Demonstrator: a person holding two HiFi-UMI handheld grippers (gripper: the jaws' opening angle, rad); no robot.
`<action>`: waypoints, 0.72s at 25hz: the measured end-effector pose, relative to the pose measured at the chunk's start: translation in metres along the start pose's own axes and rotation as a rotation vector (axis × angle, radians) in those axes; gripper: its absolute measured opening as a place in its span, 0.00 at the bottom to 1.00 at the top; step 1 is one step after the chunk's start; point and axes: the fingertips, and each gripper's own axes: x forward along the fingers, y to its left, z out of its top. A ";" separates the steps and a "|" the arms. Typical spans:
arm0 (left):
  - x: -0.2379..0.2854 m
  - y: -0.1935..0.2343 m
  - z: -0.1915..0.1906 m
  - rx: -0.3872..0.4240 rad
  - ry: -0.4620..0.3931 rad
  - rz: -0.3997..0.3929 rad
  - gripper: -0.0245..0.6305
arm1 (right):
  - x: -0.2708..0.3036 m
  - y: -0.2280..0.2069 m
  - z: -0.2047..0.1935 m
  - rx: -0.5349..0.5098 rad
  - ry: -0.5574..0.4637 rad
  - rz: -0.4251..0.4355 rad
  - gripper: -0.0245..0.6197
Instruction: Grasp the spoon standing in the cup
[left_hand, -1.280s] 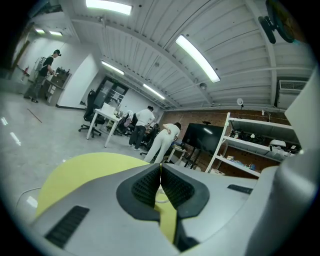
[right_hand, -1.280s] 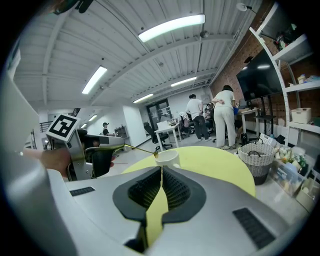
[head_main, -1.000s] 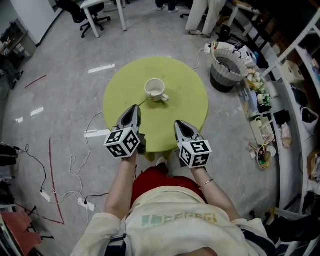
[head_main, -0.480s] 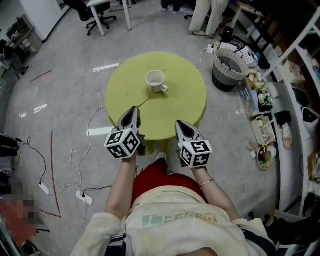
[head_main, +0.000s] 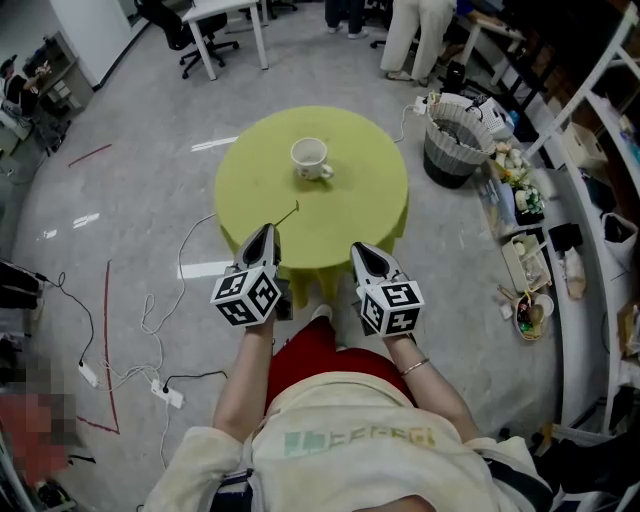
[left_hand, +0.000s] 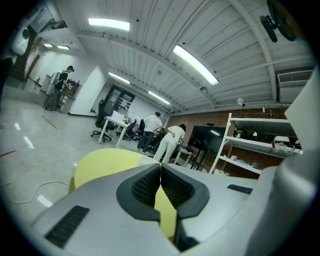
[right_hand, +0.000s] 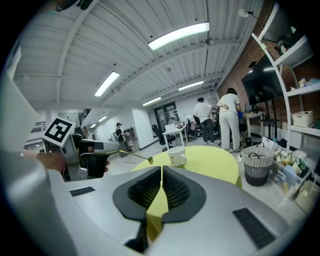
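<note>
A white cup (head_main: 311, 158) stands on the round yellow-green table (head_main: 350, 210). It also shows in the right gripper view as the cup (right_hand: 176, 156), and nothing stands in it. My left gripper (head_main: 264, 232) is shut on the handle of a thin gold spoon (head_main: 286, 214), whose bowl points toward the cup, well short of it. The right gripper view shows that spoon (right_hand: 135, 155) sticking out level from the left gripper (right_hand: 102, 152). My right gripper (head_main: 360, 248) hovers at the table's near edge, shut and empty.
A wire waste basket (head_main: 455, 135) stands right of the table, with cluttered shelves (head_main: 530, 210) beyond it. Cables (head_main: 160, 320) trail over the floor at left. A white desk (head_main: 230, 15) and standing people (head_main: 410, 30) are at the back.
Both grippers have drawn back from the cup toward the table's near edge, the left one taking the spoon with it. The cup has not moved on the table.
</note>
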 end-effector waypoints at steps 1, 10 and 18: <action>-0.004 -0.002 -0.002 0.001 0.001 0.000 0.08 | -0.004 0.001 -0.001 -0.001 -0.001 0.000 0.10; -0.028 -0.025 -0.020 0.010 0.011 -0.008 0.08 | -0.035 0.003 -0.010 -0.007 -0.007 0.007 0.10; -0.049 -0.034 -0.036 0.017 0.026 0.006 0.08 | -0.056 0.009 -0.019 -0.046 0.009 0.020 0.10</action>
